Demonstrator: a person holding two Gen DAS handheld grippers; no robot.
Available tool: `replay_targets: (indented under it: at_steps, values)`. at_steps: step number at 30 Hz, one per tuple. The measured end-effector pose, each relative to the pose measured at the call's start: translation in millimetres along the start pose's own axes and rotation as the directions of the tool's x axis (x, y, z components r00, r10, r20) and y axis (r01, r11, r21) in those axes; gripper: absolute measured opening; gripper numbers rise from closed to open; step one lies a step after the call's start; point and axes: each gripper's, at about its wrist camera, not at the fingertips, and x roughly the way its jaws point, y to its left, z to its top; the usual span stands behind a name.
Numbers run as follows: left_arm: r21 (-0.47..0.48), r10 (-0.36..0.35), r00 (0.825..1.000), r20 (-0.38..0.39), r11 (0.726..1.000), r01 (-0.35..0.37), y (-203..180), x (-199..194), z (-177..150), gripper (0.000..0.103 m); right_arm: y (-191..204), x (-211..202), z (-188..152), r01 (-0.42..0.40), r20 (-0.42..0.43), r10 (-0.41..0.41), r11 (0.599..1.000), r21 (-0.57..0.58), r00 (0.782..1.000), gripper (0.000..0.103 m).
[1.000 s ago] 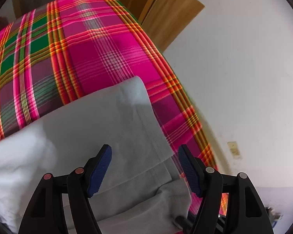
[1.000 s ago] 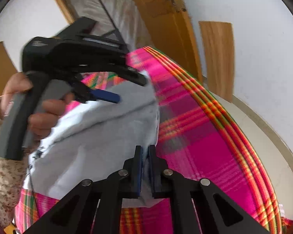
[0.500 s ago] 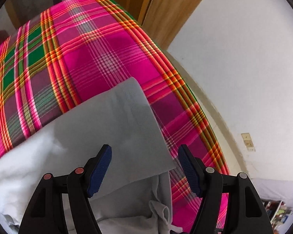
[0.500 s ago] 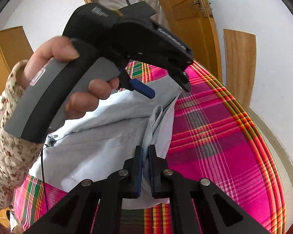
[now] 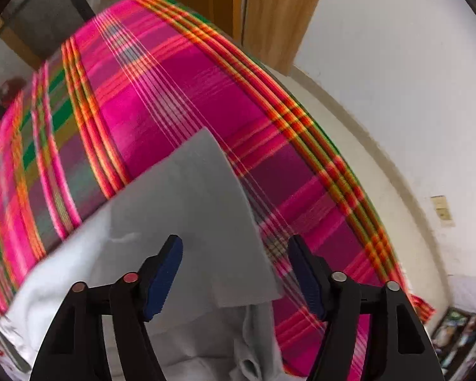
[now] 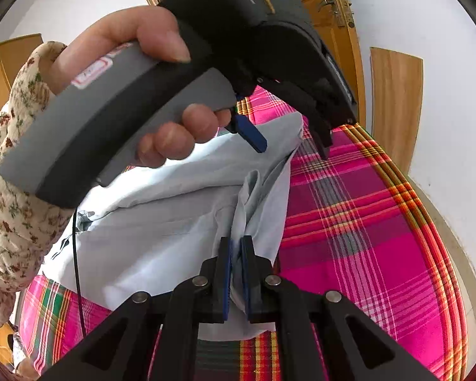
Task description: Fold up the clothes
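Observation:
A pale grey garment (image 5: 190, 197) lies on a bed under a pink plaid sheet (image 5: 174, 79). My left gripper (image 5: 234, 273) points straight down over the garment's near corner. Its jaws are closing, the pads clear of the cloth: one blue pad (image 5: 165, 273) hovers over the garment, the other over the sheet. In the right wrist view my right gripper (image 6: 237, 247) is shut on a raised fold of the garment (image 6: 161, 228). The left gripper (image 6: 288, 139) hangs above the garment's far edge, held by a hand (image 6: 161, 41) in a floral sleeve.
The plaid sheet (image 6: 365, 222) stretches bare to the right of the garment. A wooden door (image 6: 327, 16) and a wooden board (image 6: 396, 101) stand against the white wall beyond the bed. A thin black cable (image 6: 76, 254) hangs at the left.
The left gripper has slid toward the garment's edge, so one finger now hangs over the sheet, and its jaws have narrowed a little. The right gripper keeps its pinch on the fold.

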Motion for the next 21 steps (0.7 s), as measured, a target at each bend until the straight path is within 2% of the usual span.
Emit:
replay_targets:
  at_steps: [1, 3, 4, 6, 9, 15, 17, 19, 21]
  values:
    - [-0.003, -0.019, 1.0, 0.007, 1.0, 0.019, -0.3, -0.3, -0.6, 0.06, -0.3, -0.5, 0.3, -0.001, 0.001, 0.001, 1.0, 0.004, 1.0, 0.007]
    - [-0.01, -0.057, 0.998, -0.005, 0.998, 0.057, -1.3, 0.8, -2.3, 0.042, 0.1, -1.9, 0.6, -0.001, 0.001, 0.001, 1.0, 0.008, 1.0, 0.007]
    - [0.001, -0.043, 0.999, 0.002, 0.999, 0.043, -3.3, 0.4, -3.5, 0.04, 0.8, -2.9, 0.7, 0.0, 0.002, 0.0, 1.0, 0.008, 1.0, 0.007]
    - [0.013, -0.021, 1.0, 0.015, 1.0, 0.021, -6.0, -0.3, -5.5, 0.029, 2.1, -5.2, 1.0, 0.006, 0.005, -0.006, 1.0, 0.007, 1.0, 0.007]
    - [-0.005, -0.032, 0.999, 0.034, 0.999, 0.032, -1.4, -3.9, -6.1, 0.014, 0.2, -9.5, 1.0, 0.017, 0.013, -0.017, 1.0, 0.022, 1.0, 0.007]
    - [-0.028, -0.079, 0.995, 0.062, 0.996, 0.081, 3.8, -10.4, -8.9, 0.01, -8.9, -16.2, 1.7, 0.042, 0.025, -0.044, 0.996, 0.073, 0.999, 0.01]
    - [-0.029, -0.089, 0.993, 0.074, 0.995, 0.091, 3.3, -13.7, -10.5, 0.01, -16.6, -22.5, 0.1, 0.048, 0.02, -0.05, 0.995, 0.086, 0.999, 0.028]
    - [-0.025, -0.1, 0.991, 0.087, 0.994, 0.103, 2.4, -17.6, -12.0, 0.01, -24.9, -24.5, 4.5, 0.065, 0.012, -0.067, 0.992, 0.105, 0.998, 0.034]
    - [-0.031, -0.113, 0.989, 0.091, 0.993, 0.116, 2.8, -20.7, -13.2, 0.01, -31.9, -25.4, 5.8, 0.053, 0.005, -0.054, 0.989, 0.139, 0.999, 0.036]
